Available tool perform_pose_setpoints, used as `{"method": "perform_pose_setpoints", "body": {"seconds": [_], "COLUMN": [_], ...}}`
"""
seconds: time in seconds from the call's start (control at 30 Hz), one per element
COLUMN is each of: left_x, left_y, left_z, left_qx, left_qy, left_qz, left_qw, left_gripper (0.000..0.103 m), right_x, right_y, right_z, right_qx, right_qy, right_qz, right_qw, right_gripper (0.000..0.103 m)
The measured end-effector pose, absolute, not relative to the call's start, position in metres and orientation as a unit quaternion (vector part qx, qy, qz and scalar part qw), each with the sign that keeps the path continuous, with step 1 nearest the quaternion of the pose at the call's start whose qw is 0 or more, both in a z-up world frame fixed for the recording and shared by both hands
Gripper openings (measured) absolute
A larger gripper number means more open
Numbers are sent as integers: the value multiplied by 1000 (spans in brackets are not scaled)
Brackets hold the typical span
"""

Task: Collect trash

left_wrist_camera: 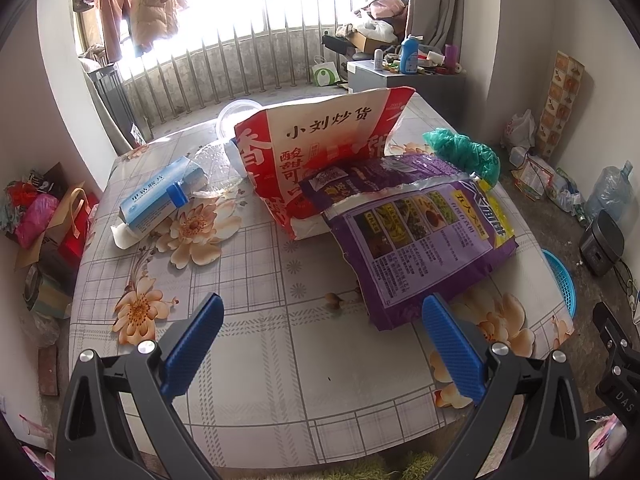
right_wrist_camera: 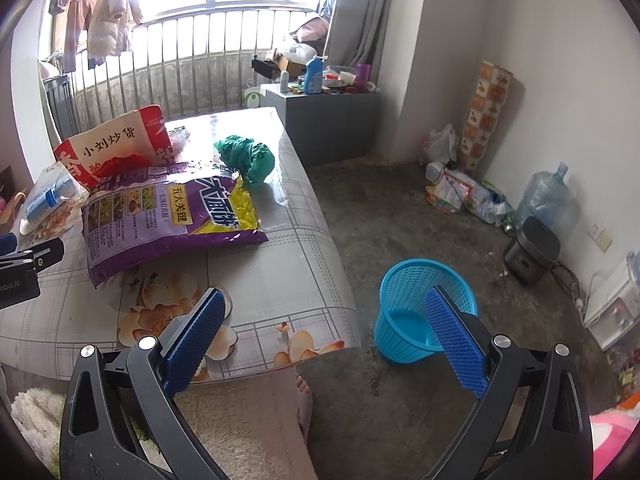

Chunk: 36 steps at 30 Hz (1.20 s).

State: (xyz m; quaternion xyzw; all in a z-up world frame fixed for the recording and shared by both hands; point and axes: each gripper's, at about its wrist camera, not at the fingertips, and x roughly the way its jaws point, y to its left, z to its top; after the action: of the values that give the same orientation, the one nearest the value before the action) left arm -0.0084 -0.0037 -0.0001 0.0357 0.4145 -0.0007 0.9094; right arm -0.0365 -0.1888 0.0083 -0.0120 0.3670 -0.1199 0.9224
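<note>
Trash lies on the table with a flowered cloth (left_wrist_camera: 260, 344): a purple snack bag (left_wrist_camera: 420, 236) (right_wrist_camera: 168, 216), a red and white paper bag (left_wrist_camera: 316, 152) (right_wrist_camera: 116, 148) behind it, a crumpled green plastic bag (left_wrist_camera: 464, 152) (right_wrist_camera: 248, 156), a light blue box (left_wrist_camera: 160, 196) (right_wrist_camera: 48, 196) and clear plastic packaging (left_wrist_camera: 216, 168). A blue mesh basket (right_wrist_camera: 424, 312) (left_wrist_camera: 562, 280) stands empty on the floor beside the table. My left gripper (left_wrist_camera: 322, 344) hangs open above the table's near part, short of the purple bag. My right gripper (right_wrist_camera: 324, 328) is open over the table's corner and the basket, holding nothing.
A grey cabinet (right_wrist_camera: 332, 120) with bottles stands behind the table by the railing. A water jug (right_wrist_camera: 544, 196), a black appliance (right_wrist_camera: 530, 250) and bags lie along the right wall. A person's slippered foot (right_wrist_camera: 304, 396) is near the table corner. Bags pile up left of the table (left_wrist_camera: 44, 216).
</note>
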Motion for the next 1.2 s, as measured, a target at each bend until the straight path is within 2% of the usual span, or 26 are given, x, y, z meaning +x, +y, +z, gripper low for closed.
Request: {"method": "perform_pose_setpoints", "body": {"seconds": [1.2], "left_x": [-9], "left_y": [0], "left_z": [-2], "left_qx": [41], "left_qy": [415], "left_qz": [3], "left_qw": [909], "left_gripper": [97], "right_x": [-31], "right_y": [-179], "right_z": [7], "right_qx": [-13], "right_qy": [365], "right_qz": [-120], "right_qw": [923], "right_gripper": [95]}}
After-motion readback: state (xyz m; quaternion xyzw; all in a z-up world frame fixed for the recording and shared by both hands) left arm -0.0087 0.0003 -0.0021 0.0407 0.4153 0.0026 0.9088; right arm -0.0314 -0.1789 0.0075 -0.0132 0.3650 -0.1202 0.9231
